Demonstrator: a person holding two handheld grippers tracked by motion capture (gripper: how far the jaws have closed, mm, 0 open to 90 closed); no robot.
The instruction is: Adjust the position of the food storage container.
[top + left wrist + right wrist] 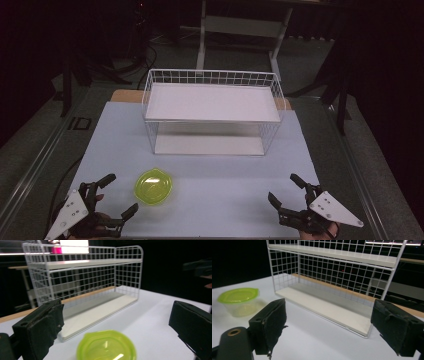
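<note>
A clear round container with a lime-green lid sits on the white table near the front left. It lies just ahead of the open jaws in the left gripper view and off to the left in the right gripper view. My left gripper stands open beside it at the front left corner, nothing between its fingers. At the front right my right gripper is open too and holds nothing. A white wire rack with two shelves stands mid-table, beyond both grippers.
The white tabletop stretches between the two grippers. Its edges drop to a dark floor on both sides. Behind the rack stand a white table frame and dark stands.
</note>
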